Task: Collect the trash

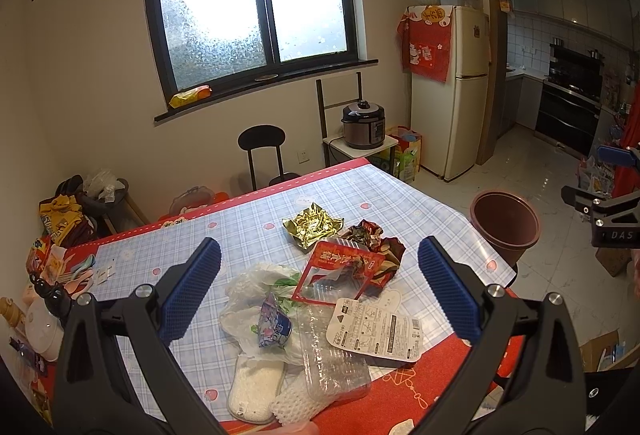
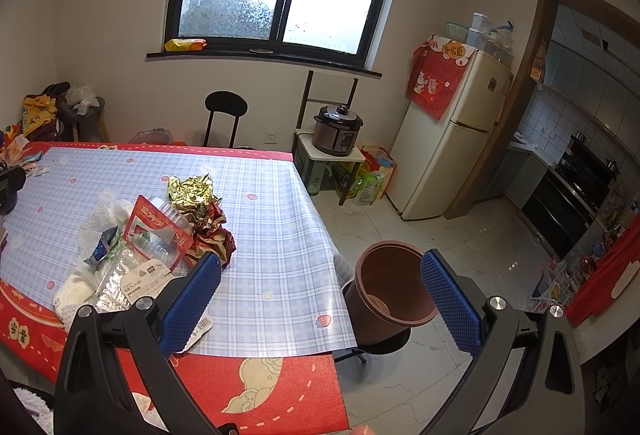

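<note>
Left tool [image 1: 319,293]: we see its blue-padded fingers spread wide and gripping nothing, hovering above the trash heap on the counter [image 1: 248,231]. Right tool [image 2: 320,299]: also released, its fingers wide apart and empty, hanging over the counter's near right corner, with the brown bin [image 2: 390,289] showing between its pads.

The trash lies bunched together near the counter's front edge. From the left wrist view we note:
- crumpled gold foil [image 1: 312,225] at the far side of the pile
- dark red crumpled wrapper [image 1: 376,241] just beside the foil
- red snack packet [image 1: 340,271] lying over clear plastic
- white plastic bag [image 1: 256,287] on the left, with a small blue wrapper [image 1: 272,323] on it
- white label card [image 1: 374,329] to the right
- clear plastic tray [image 1: 334,367] and white foam net [image 1: 294,401] nearest the edge

The bin stands on a dark stool off the counter's right corner, upright and open-mouthed. We see something pale at its bottom but cannot tell what.
</note>
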`<state>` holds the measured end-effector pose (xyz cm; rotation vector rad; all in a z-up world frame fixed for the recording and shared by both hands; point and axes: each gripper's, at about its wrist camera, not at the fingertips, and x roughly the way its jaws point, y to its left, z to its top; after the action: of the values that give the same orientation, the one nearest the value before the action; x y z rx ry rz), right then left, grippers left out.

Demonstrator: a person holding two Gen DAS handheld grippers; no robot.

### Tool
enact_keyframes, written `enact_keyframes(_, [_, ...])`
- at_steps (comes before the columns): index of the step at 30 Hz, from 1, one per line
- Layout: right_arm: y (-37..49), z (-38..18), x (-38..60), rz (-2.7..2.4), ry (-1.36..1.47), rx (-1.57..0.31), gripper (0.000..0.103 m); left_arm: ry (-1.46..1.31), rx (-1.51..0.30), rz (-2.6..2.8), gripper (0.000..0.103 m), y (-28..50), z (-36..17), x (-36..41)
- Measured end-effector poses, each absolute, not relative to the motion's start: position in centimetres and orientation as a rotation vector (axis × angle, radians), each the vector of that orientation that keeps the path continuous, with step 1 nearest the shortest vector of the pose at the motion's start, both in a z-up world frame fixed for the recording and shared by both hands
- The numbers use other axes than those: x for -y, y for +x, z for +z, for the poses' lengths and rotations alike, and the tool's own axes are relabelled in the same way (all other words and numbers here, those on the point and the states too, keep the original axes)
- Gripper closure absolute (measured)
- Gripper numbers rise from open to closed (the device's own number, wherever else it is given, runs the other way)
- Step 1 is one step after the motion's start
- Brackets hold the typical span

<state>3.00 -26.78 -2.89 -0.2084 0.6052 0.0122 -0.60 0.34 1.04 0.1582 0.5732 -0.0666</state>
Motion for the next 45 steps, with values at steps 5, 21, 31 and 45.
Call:
enact_keyframes(5, [3.0, -2.9, 26.7, 0.012, -0.209, -0.606, 0.005, 0.154, -0.573, -0.066, 0.006, -0.6, 1.1, -0.4])
enact_keyframes(21, [3.8, -4.2, 25.9, 0.062, -0.184, -0.611, 0.005, -0.071, -0.612, -0.059, 0.006, 0.6, -0.4, -5.8])
enact_keyframes(31, [6.4, -9.5, 20.6, 0.246, -0.156, -0.712, 0.005, -0.088, -0.666, 0.097, 0.005, -1.8, -5.9, -13.1])
enact_keyframes(45, [8.1, -16.2, 11.1, 0.336, -0.222, -0.865, 0.005, -0.214, -0.801, 0.136, 0.006, -2.6, -13.3, -20.0])
